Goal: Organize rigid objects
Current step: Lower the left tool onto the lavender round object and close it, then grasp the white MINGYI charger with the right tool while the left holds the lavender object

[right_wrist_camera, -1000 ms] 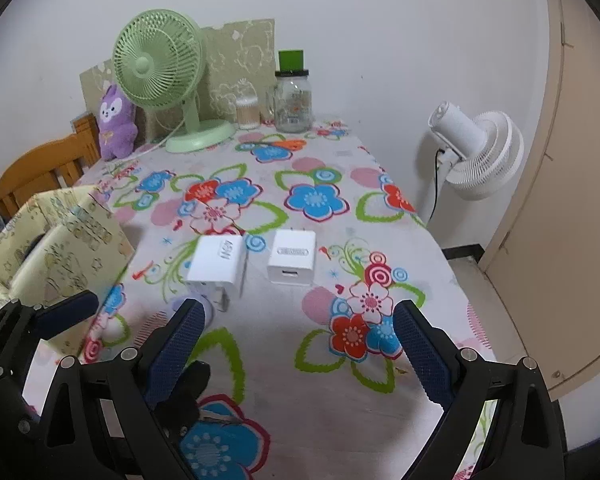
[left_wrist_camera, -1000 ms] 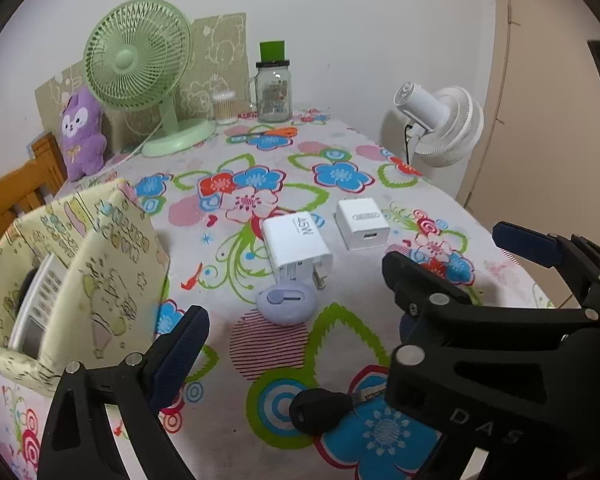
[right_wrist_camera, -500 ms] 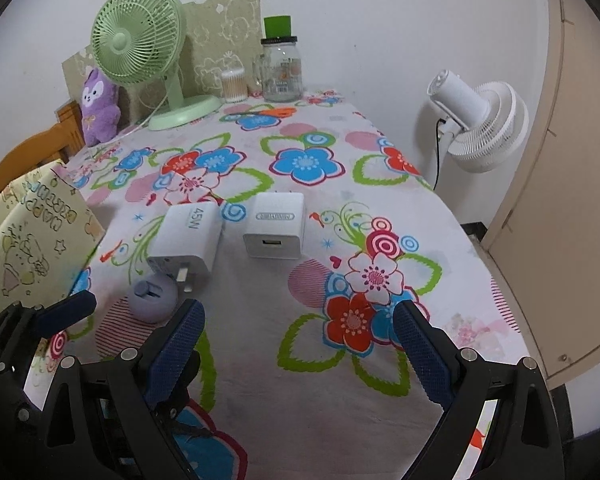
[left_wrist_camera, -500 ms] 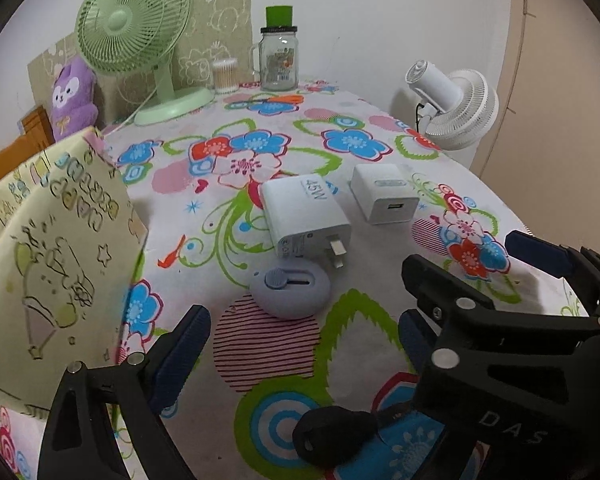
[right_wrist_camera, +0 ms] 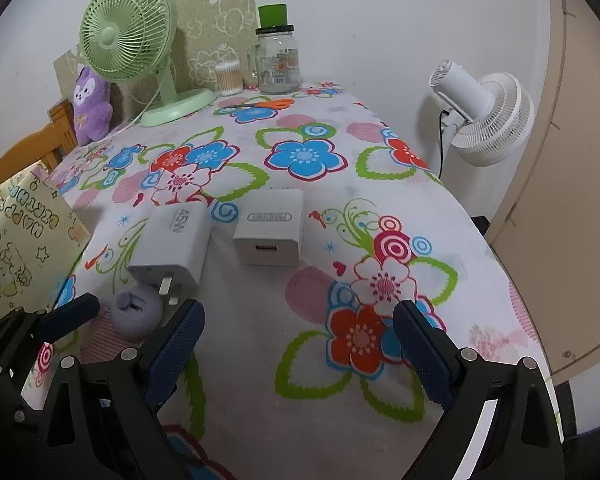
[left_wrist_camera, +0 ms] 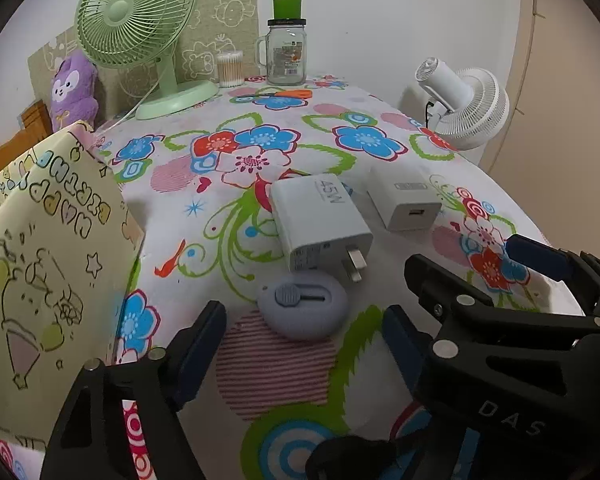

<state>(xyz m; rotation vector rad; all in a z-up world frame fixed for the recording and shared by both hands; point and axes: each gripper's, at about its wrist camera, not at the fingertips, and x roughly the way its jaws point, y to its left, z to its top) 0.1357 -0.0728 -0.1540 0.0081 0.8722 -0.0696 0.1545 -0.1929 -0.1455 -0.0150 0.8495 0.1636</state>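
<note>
**Both hand-held grippers close in on the small items beside the bag**

While nothing is grasped yet, the left hand-held gripper [left_wrist_camera: 300, 344] hangs low over the bench [left_wrist_camera: 380, 112] with its jaws spread wide, and the lilac cutter [left_wrist_camera: 303, 310] lies just beyond the gap between them. This wide spread fits the rounded body of the cutter, so I judge it to be the next thing to take. The right hand-held gripper [right_wrist_camera: 296, 340] is also spread apart and holds nothing; it points at bare cloth near the small charger [right_wrist_camera: 269, 232].

The 45W charger [left_wrist_camera: 320, 222] lies flat with its prongs toward the near side, almost touching the cutter, and the small charger rests just to its right. They sit close together in the middle of the bench, probably so that each can be picked in turn. The yellow bag [left_wrist_camera: 48, 276] stands at the left, near enough to receive them; its opening is not visible now. A dark object [left_wrist_camera: 340, 456] lies at the near edge under the left tool; I cannot tell what it is.

Compared with one second ago, both cameras are lower and nearer to the items. The bag fills more of the left view, and its inside has gone out of sight. The three items have not moved.
</note>
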